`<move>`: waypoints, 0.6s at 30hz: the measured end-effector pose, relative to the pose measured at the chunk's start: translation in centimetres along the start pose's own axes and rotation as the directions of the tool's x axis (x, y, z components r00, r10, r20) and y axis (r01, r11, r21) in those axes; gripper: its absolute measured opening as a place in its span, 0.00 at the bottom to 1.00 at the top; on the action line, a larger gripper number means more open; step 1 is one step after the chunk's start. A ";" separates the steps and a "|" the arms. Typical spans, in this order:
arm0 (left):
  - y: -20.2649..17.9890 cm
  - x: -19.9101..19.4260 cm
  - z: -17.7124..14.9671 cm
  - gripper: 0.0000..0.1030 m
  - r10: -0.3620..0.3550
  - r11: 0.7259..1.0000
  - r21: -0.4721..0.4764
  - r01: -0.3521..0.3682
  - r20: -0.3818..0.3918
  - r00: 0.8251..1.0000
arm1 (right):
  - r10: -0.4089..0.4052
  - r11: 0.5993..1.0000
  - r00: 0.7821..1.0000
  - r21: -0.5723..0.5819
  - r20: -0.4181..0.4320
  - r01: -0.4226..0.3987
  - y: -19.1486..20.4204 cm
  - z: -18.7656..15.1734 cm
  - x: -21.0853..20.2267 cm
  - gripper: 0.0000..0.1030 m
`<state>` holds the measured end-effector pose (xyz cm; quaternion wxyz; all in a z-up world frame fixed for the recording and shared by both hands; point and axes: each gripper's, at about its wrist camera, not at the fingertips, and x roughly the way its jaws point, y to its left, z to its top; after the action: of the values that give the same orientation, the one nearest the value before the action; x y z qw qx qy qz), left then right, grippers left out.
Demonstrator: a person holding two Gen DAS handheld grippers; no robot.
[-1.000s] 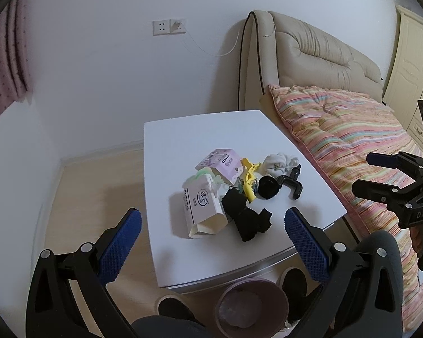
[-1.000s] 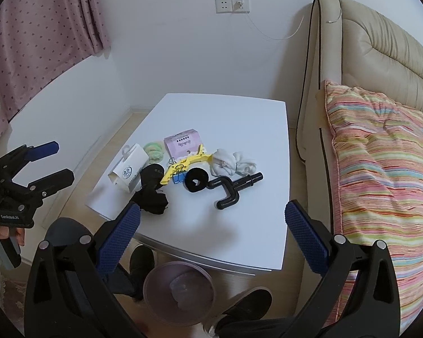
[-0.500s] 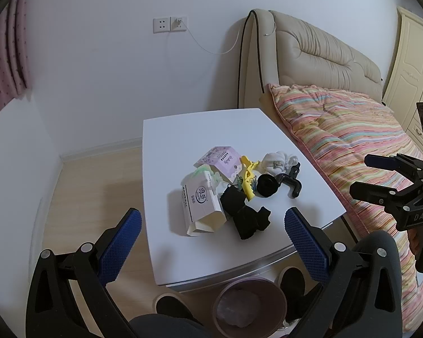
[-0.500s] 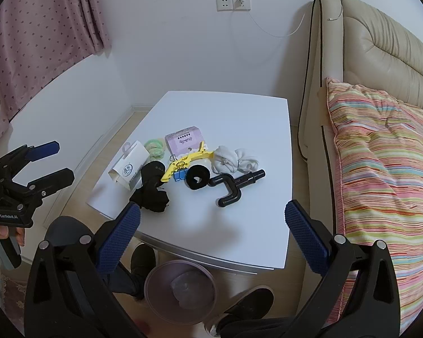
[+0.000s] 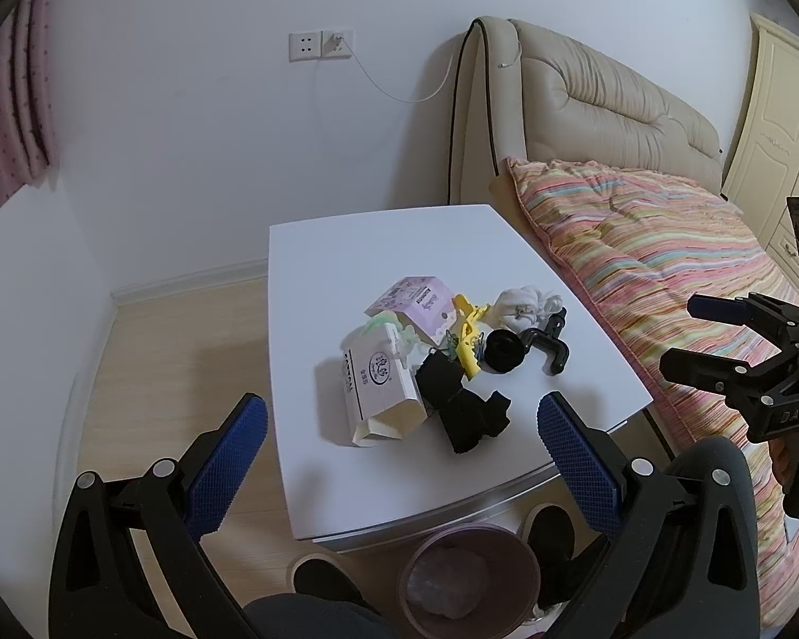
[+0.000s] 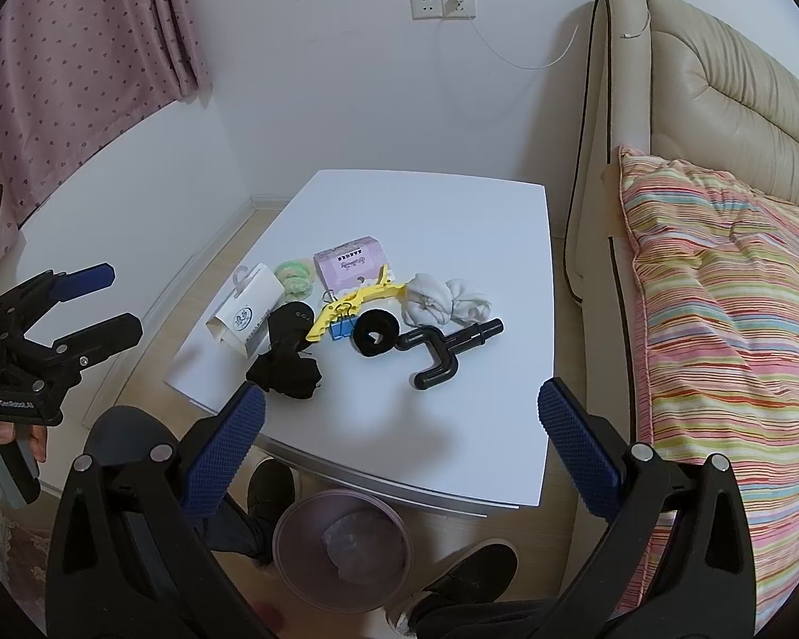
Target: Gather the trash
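A heap of small things lies on the white table [image 5: 346, 245] [image 6: 453, 223]: a white paper carton [image 5: 375, 388] [image 6: 247, 314], a pink box [image 5: 415, 301] [image 6: 351, 266], a black sock [image 5: 463, 410] [image 6: 287, 362], a yellow clip [image 5: 469, 335] [image 6: 357, 303], a black ring [image 5: 503, 351] [image 6: 375, 333], a black pipe piece [image 5: 551, 343] [image 6: 442, 351] and white socks [image 5: 524, 303] [image 6: 447, 301]. A pink waste bin [image 5: 471, 580] [image 6: 343, 548] stands on the floor under the near table edge. My left gripper [image 5: 394, 458] [image 6: 90, 301] and right gripper [image 6: 399, 436] [image 5: 703, 338] hang open above the near edge, holding nothing.
A bed with a striped quilt [image 5: 655, 245] [image 6: 719, 287] and a beige headboard [image 5: 602, 106] borders the table's right side. The person's shoes [image 6: 271, 484] and a knee [image 5: 714, 474] are below the table edge. A pink curtain [image 6: 80, 53] hangs at the left; wooden floor [image 5: 186, 351] lies left of the table.
Both grippers have drifted slightly back and up from the table, so the heap looks a little farther away. Nothing on the table has moved and both stay open.
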<state>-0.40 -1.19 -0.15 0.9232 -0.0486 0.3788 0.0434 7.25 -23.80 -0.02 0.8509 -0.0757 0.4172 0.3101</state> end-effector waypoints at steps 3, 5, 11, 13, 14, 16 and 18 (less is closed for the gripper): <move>0.1 0.1 0.1 0.94 -0.002 1.000 -0.004 0.002 -0.004 1.000 | 0.002 1.000 1.000 -0.002 -0.002 -0.002 0.1 -0.1 0.1 0.97; 0.1 0.1 0.1 0.94 -0.003 1.000 -0.004 0.003 -0.004 1.000 | 0.003 1.000 1.000 -0.002 -0.003 -0.003 0.2 -0.2 0.1 0.97; 0.2 0.2 0.1 0.94 -0.002 1.000 -0.004 0.002 -0.005 1.000 | 0.004 1.000 1.000 -0.001 -0.002 -0.004 0.2 -0.3 0.2 0.97; 0.2 0.2 0.0 0.94 -0.002 1.000 -0.004 0.002 -0.005 1.000 | 0.005 1.000 1.000 -0.001 -0.005 -0.005 0.2 -0.4 0.3 0.97; 0.2 0.3 0.0 0.94 -0.002 1.000 -0.003 0.002 -0.006 1.000 | 0.005 1.000 1.000 0.000 -0.006 -0.005 0.2 -0.5 0.3 0.97; 0.3 0.5 0.1 0.94 -0.001 1.000 0.000 0.001 -0.011 1.000 | 0.004 1.000 1.000 0.000 -0.011 -0.004 0.2 -0.6 0.4 0.97; 0.2 0.8 0.3 0.94 0.006 1.000 0.007 -0.005 -0.019 1.000 | 0.004 1.000 1.000 0.003 -0.015 -0.004 0.0 -0.5 0.5 0.97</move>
<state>0.38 -0.88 -0.49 0.9196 -0.0448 0.3877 0.0442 7.09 -23.76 -0.70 0.8473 -0.0759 0.4242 0.3104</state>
